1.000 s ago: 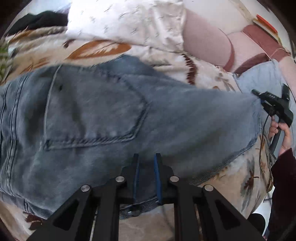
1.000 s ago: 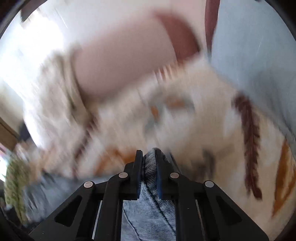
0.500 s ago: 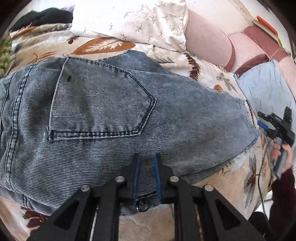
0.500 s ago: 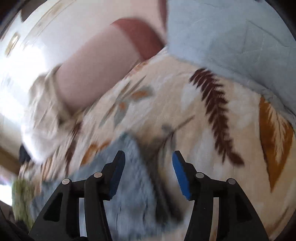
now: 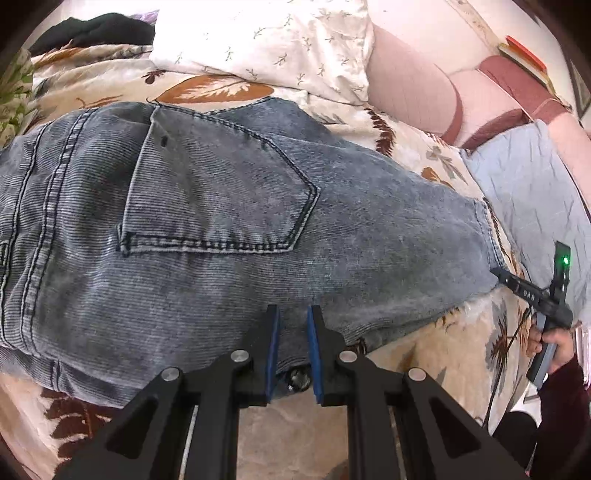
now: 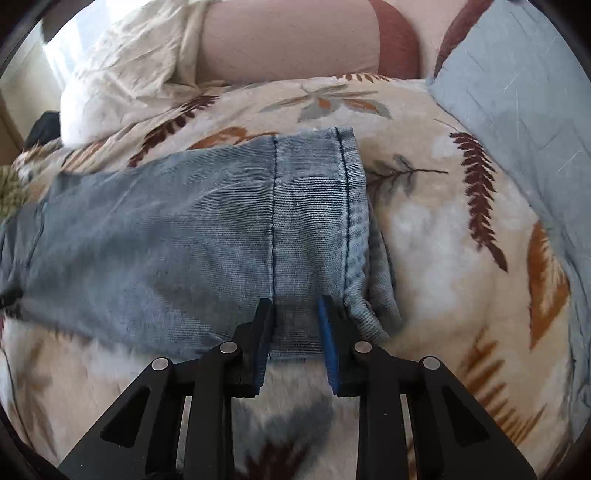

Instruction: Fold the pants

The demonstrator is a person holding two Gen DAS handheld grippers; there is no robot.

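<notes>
- You are in a home bedroom, working on a bed spread with a cream blanket [image 5: 424,354] printed with brown and orange leaves.
- Beyond the blanket, at the head end, lies a white pillow [image 5: 266,40] with small sprigs.
- Beside that pillow you see a padded pink headboard [image 5: 413,85] with darker trim.
- A pale blue pillow [image 6: 517,85] rests on the blanket's far right.
- Dark clothing [image 5: 96,27] is heaped left of the white pillow.

- Pants [image 5: 229,221]: faded grey-blue denim, finely ribbed, matt.
- Blanket [image 6: 424,236]: plush, fuzzy cloth with a leaf print.
- Pillow [image 5: 266,40]: crumpled, thin, probably cotton cloth.
- Left gripper [image 5: 293,345]: matt black plastic, blue pads [image 5: 272,350], shiny metal pins.
</notes>
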